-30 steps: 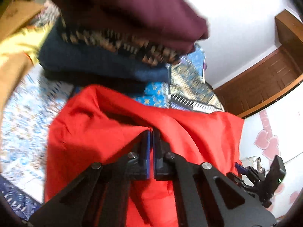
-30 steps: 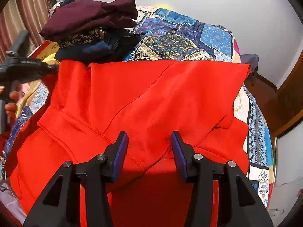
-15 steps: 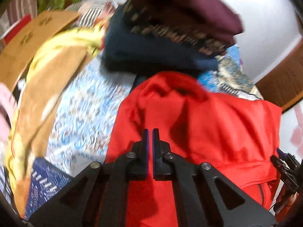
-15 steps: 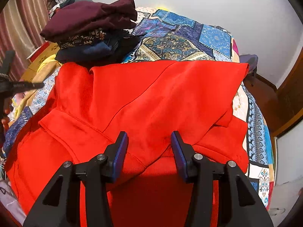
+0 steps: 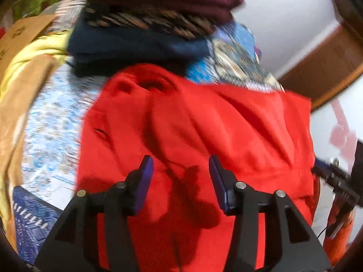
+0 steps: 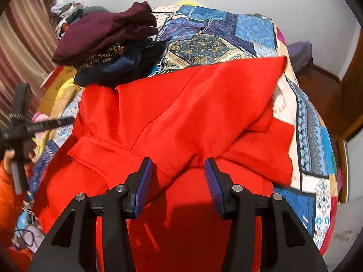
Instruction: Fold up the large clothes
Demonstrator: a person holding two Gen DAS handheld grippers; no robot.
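A large red garment (image 5: pixel 204 124) lies partly folded on the bed, its upper layer doubled over the lower one (image 6: pixel 181 104). My left gripper (image 5: pixel 180 161) hovers over the garment's left part. Its jaws are opening and nothing is pressed between the pads. It also shows as a black frame at the left edge of the right wrist view (image 6: pixel 22 124), held by a hand in an orange sleeve. My right gripper (image 6: pixel 178 161) stands open over the near edge of the folded layer, and a ridge of red cloth rises between its fingers without being pinched.
A stack of folded clothes (image 6: pixel 109 45), maroon on top, sits beyond the garment on the patchwork bedspread (image 6: pixel 215 36). Yellow and tan cloth (image 5: pixel 22 79) and a cardboard box (image 5: pixel 20 31) lie to the left. Wooden furniture (image 5: pixel 329 63) stands at the right.
The left gripper was shut on a fold of the red garment, let it go and drew back, and its jaws now stand apart. The right gripper keeps the same width.
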